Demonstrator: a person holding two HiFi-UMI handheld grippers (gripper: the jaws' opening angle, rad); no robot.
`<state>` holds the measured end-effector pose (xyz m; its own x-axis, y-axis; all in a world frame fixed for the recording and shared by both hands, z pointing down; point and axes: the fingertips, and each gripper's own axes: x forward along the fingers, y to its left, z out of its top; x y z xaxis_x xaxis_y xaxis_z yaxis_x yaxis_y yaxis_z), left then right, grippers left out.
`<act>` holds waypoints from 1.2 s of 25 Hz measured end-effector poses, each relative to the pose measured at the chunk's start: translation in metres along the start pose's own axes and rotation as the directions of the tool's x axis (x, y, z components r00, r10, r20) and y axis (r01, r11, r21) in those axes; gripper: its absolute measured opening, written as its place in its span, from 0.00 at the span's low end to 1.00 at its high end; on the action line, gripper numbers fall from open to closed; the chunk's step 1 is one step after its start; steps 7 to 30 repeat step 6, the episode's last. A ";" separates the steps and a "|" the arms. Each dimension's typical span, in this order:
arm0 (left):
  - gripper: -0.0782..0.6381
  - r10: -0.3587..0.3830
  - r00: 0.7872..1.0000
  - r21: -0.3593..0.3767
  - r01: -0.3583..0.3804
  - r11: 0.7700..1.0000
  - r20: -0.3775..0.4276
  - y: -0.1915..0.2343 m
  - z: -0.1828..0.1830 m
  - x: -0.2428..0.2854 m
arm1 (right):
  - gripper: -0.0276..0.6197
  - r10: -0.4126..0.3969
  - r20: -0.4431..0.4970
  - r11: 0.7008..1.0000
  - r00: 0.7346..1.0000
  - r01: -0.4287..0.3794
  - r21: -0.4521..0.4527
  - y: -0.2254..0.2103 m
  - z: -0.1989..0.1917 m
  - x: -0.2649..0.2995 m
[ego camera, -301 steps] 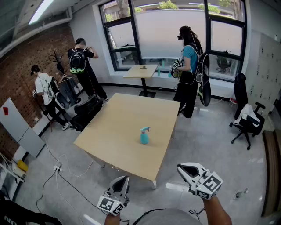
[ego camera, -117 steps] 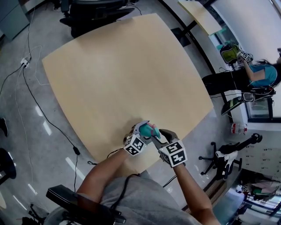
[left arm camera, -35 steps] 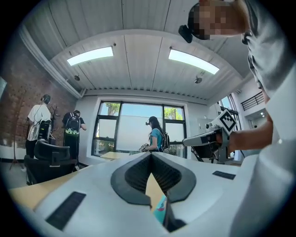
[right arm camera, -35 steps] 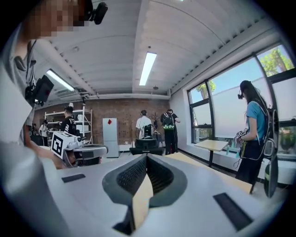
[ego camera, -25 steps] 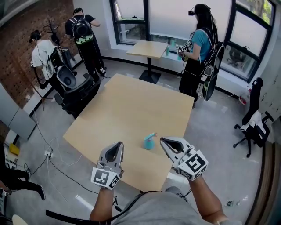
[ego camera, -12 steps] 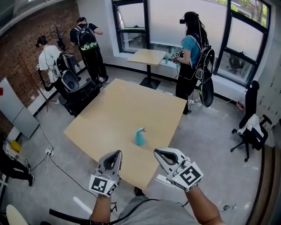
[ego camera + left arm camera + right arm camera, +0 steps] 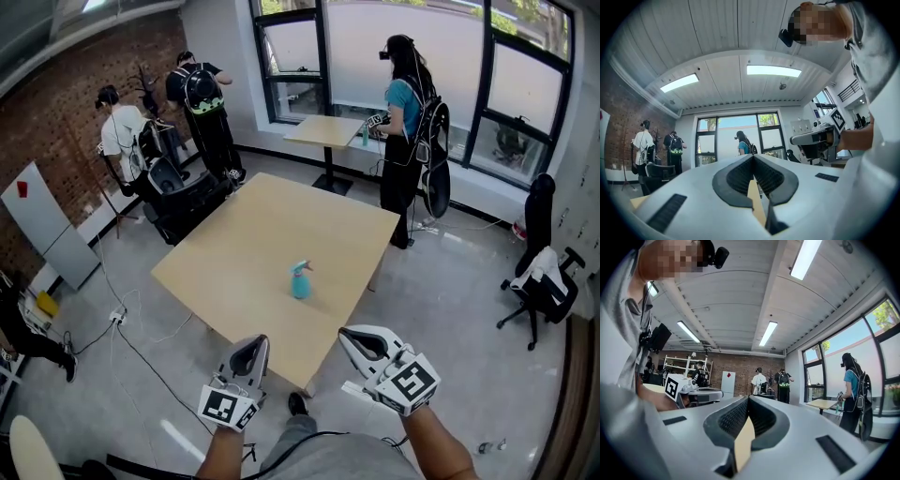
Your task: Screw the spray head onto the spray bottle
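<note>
Bottle: a small teal bottle (image 7: pixel 300 282) is seen upright on the bench (image 7: pixel 234 246), toward its near edge, the spray head (image 7: pixel 302 267) on top. Whether it is screwed tight cannot be told.
Left hand-held gripper (image 7: pixel 254 343): jaws are pressed together on nothing, off the bench and well apart from the bottle.
Right hand-held gripper (image 7: pixel 353 337): likewise closed and empty.
Handling: the bottle is judged light, stiff, smooth plastic that is easily tipped.
Hold: the body is best pinched at mid-height and the spray head taken at its collar, not the trigger.
</note>
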<state>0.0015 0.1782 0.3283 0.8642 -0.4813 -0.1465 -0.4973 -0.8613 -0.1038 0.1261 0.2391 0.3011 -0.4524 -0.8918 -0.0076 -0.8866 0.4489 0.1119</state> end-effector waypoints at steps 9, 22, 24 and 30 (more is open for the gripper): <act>0.11 0.024 1.000 0.010 -0.024 1.000 -0.004 -0.016 0.016 -0.024 | 0.05 -0.012 -0.024 1.000 1.000 0.012 0.025 0.013 0.009 -0.021; 0.11 0.024 1.000 0.010 -0.024 1.000 -0.004 -0.016 0.016 -0.024 | 0.05 -0.012 -0.024 1.000 1.000 0.012 0.025 0.013 0.009 -0.021; 0.11 0.024 1.000 0.010 -0.024 1.000 -0.004 -0.016 0.016 -0.024 | 0.05 -0.012 -0.024 1.000 1.000 0.012 0.025 0.013 0.009 -0.021; 0.11 0.024 1.000 0.010 -0.024 1.000 -0.004 -0.016 0.016 -0.024 | 0.05 -0.012 -0.024 1.000 1.000 0.012 0.025 0.013 0.009 -0.021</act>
